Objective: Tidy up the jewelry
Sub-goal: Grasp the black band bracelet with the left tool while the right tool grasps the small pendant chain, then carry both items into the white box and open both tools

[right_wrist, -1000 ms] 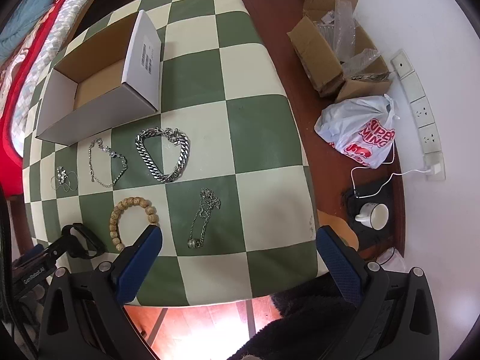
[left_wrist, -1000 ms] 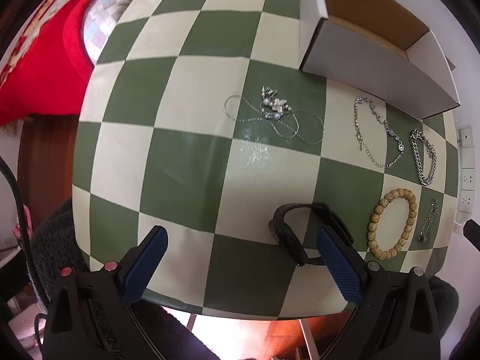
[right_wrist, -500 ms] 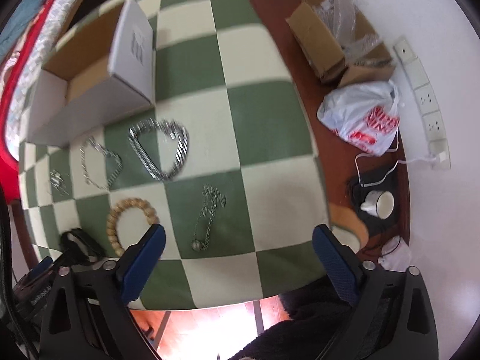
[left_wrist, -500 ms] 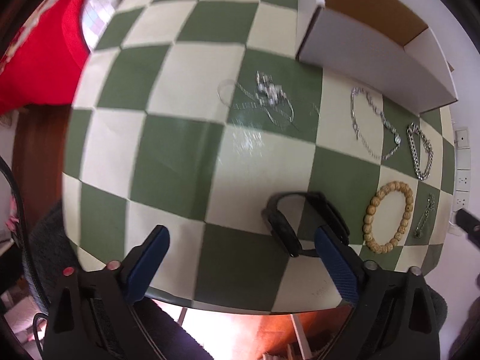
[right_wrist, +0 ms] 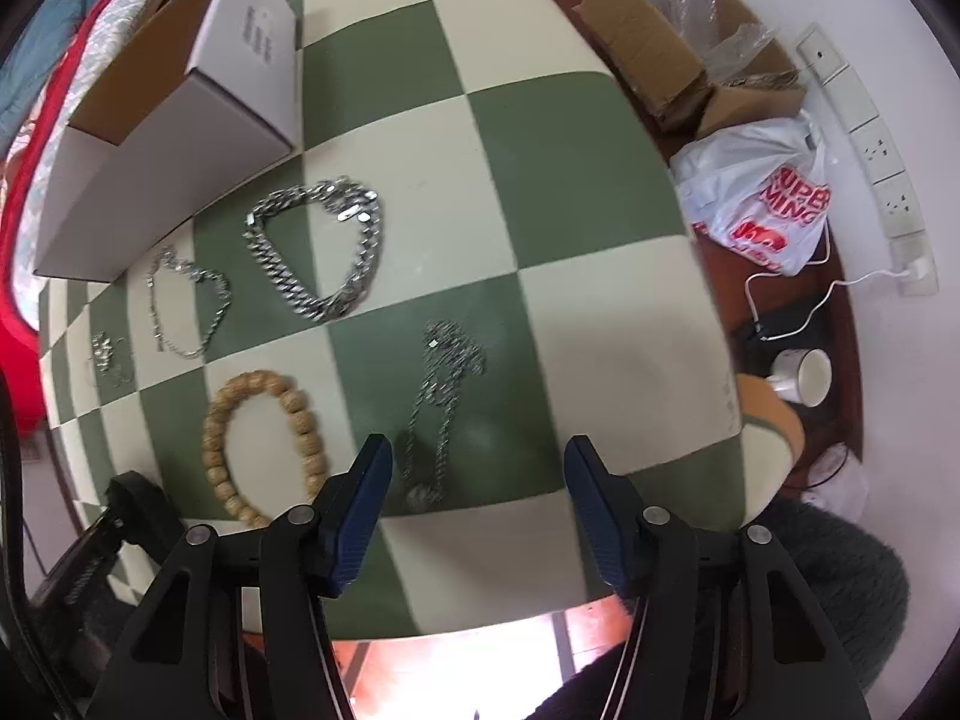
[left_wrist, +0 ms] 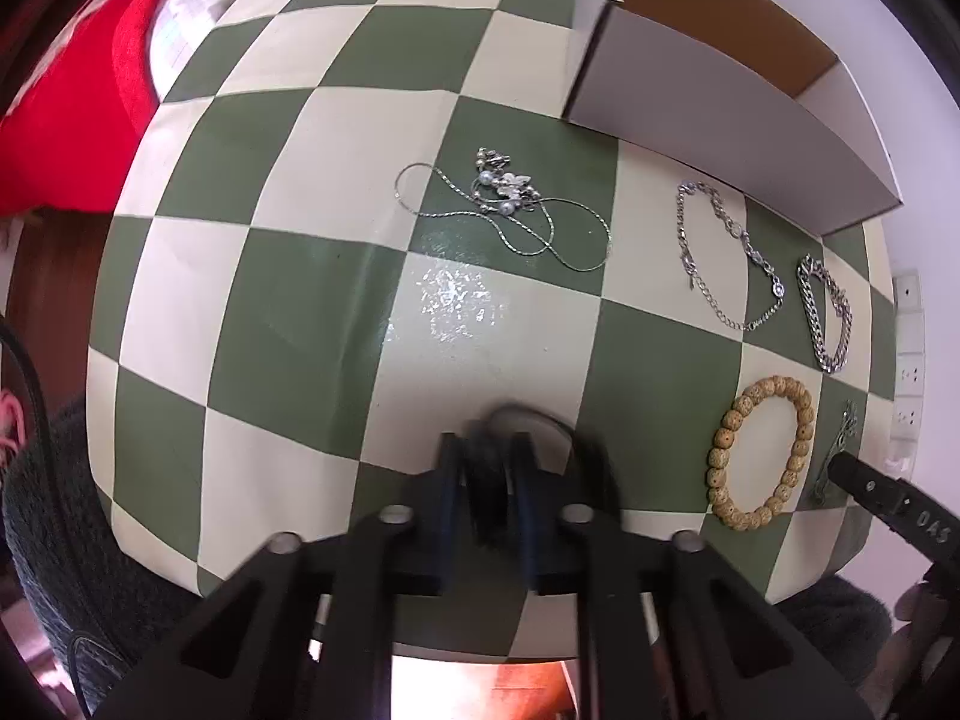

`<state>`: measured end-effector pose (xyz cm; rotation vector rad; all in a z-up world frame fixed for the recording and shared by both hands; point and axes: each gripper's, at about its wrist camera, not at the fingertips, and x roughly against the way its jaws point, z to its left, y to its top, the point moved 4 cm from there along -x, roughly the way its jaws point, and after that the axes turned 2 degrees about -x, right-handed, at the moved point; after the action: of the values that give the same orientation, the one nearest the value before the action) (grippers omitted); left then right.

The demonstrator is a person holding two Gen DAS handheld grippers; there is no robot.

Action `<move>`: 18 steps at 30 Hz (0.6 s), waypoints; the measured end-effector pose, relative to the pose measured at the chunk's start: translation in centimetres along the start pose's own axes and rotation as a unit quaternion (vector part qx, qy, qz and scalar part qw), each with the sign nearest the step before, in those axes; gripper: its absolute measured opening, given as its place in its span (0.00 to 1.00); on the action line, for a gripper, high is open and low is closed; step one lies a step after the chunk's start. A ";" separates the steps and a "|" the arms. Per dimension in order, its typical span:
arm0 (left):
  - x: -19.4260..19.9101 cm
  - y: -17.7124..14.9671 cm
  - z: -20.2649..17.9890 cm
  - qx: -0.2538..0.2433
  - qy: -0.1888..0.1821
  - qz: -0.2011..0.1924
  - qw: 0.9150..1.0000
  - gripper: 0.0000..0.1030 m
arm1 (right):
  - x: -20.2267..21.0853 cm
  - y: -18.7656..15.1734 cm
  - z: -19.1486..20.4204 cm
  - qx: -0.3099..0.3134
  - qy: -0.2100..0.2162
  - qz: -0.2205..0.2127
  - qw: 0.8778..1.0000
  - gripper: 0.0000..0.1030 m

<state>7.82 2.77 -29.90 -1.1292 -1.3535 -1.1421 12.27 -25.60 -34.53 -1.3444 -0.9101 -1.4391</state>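
1. Left gripper (left_wrist: 485,480): fingers drawn close together around a black band (left_wrist: 498,420), seemingly a watch or fitness strap, at the near edge of the table (left_wrist: 300,300). The band is blurred; the grip looks firm, but contact on both pads cannot be confirmed.
2. Right gripper (right_wrist: 477,498): fingers moderately apart, holding nothing, poised above the lower end of a thin silver chain (right_wrist: 441,396) that lies on a green square.
3. Step in hand, by judgement: first pickup, the black band. Next move calls for lifting it clear of the table and carrying it to the box without snagging the neighbouring pieces.
4. Open cardboard box (left_wrist: 720,96), white outside and brown inside, at the far side of the table. The visible part of its interior shows no jewelry; the rest is hidden by its walls.
5. Wooden bead bracelet (left_wrist: 762,450): on the table, just right of the black band.
6. Heavy curb-link bracelet (right_wrist: 315,255): near the box, apart from the others.
7. Fine link bracelet (left_wrist: 720,252): beside the box's front wall.
8. Tangled necklace with pearl pendant cluster (left_wrist: 504,198): mid-table, likely to need care when gripped.
9. Cardboard cartons (right_wrist: 660,42) on the floor: hold plastic wrap, not task items.
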 end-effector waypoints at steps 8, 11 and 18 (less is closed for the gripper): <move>1.1 0.0 1.0 -0.018 0.023 -0.010 1.000 0.09 | 0.0 -1.3 1.9 0.053 -0.055 -0.026 0.997 0.22; 0.8 -0.1 0.9 -0.020 0.027 -0.014 0.999 0.09 | 0.3 -1.5 2.4 0.066 -0.058 -0.041 0.995 0.12; 1.8 -2.5 -2.0 -0.035 0.027 -0.031 0.999 0.09 | 2.6 -1.9 1.2 0.043 -0.011 -0.062 0.997 0.11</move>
<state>5.46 0.61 -28.19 -1.1041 -1.3242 -1.2649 10.97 -24.24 -31.68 -1.2601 -1.0736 -1.4629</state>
